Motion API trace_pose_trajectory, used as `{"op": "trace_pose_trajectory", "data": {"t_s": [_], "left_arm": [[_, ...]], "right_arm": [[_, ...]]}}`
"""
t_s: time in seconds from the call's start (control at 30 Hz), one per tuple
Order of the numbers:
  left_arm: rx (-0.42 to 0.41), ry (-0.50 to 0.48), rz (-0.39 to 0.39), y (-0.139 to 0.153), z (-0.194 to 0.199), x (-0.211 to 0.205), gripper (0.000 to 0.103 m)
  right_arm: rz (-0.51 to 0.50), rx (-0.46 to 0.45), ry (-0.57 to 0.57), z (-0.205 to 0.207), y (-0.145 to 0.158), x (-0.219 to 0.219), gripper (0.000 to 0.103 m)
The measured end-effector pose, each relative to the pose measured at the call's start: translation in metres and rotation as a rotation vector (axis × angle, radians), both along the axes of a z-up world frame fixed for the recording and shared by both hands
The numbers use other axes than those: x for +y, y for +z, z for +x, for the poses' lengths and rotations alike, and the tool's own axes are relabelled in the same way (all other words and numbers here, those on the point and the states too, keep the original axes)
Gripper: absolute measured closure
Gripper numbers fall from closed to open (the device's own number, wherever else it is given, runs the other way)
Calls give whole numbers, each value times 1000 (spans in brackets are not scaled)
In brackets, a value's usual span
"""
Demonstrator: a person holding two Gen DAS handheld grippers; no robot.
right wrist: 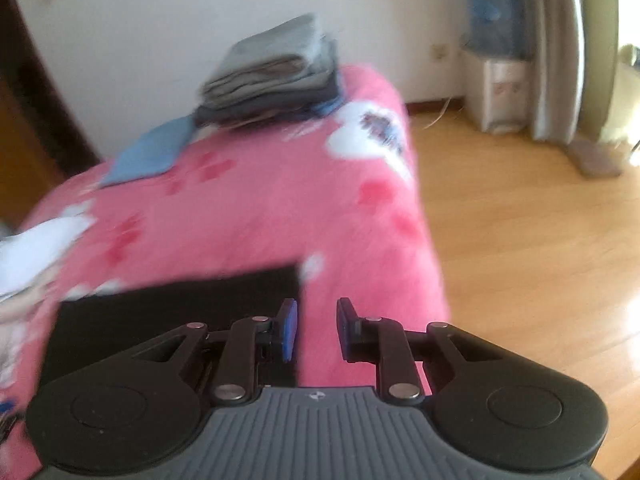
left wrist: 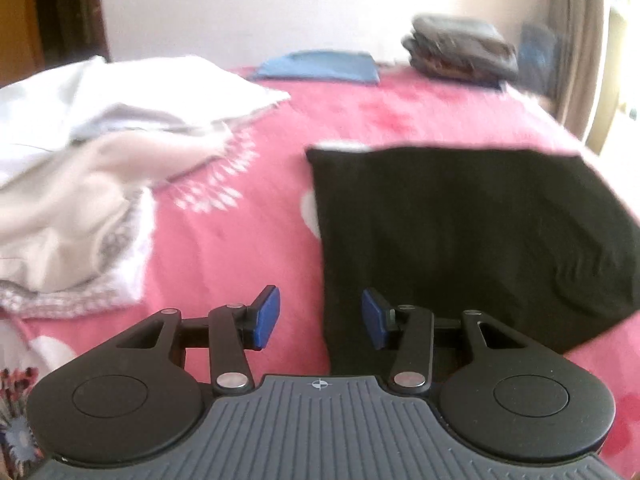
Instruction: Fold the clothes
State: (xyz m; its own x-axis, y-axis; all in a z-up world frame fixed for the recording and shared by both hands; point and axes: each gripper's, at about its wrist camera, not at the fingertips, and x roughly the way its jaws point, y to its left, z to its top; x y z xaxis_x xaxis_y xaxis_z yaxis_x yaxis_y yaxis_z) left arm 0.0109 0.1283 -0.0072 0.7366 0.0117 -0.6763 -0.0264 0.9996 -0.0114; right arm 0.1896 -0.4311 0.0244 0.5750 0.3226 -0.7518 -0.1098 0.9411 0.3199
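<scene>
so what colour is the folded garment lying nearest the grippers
Black, plain. The folded garment shows best in the left wrist view, lying on the pink bedspread.

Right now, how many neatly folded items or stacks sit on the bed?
3: black garment folded flat nearest the grippers; blue piece flat at the far edge; grey stack at the far right corner. The stack's own count is unclear; the white pile may hide more.

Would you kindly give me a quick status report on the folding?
Left hand-held gripper open, empty. Right hand-held gripper open, empty. Black folded garment flat on pink fleece blanket. Nothing blocking.
</scene>
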Motion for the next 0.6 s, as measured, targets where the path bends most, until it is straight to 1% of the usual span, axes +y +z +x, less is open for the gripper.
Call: {"op": "trace_pose_trajectory", "data": {"t_s": [0.07, 0.1, 0.17, 0.2, 0.27, 0.37, 0.43, 0.5, 0.6], "left_arm": [[-8, 14, -71, 10, -11, 9, 56], [-3, 22, -124, 13, -16, 13, 55], [21, 39, -258, 12, -27, 22, 55], [36, 49, -313, 10, -32, 25, 55], [71, 74, -395, 0, -41, 27, 55], [125, 123, -493, -18, -50, 32, 55], [158, 163, -564, -31, -53, 38, 55], [181, 201, -628, -41, -55, 45, 55], [176, 249, -688, -48, -57, 56, 55]], "right_arm": [[80, 78, 11, -30, -8, -3, 74], [120, 126, 13, -45, -15, -4, 74], [200, 208, -2, -69, -33, -5, 74], [249, 264, -22, -77, -46, -8, 74], [326, 358, -88, -85, -73, -13, 73], [448, 459, -204, -93, -105, -27, 71], [503, 473, -251, -94, -117, -33, 71], [539, 467, -274, -89, -123, -35, 71], [572, 465, -298, -84, -125, -39, 70]]}}
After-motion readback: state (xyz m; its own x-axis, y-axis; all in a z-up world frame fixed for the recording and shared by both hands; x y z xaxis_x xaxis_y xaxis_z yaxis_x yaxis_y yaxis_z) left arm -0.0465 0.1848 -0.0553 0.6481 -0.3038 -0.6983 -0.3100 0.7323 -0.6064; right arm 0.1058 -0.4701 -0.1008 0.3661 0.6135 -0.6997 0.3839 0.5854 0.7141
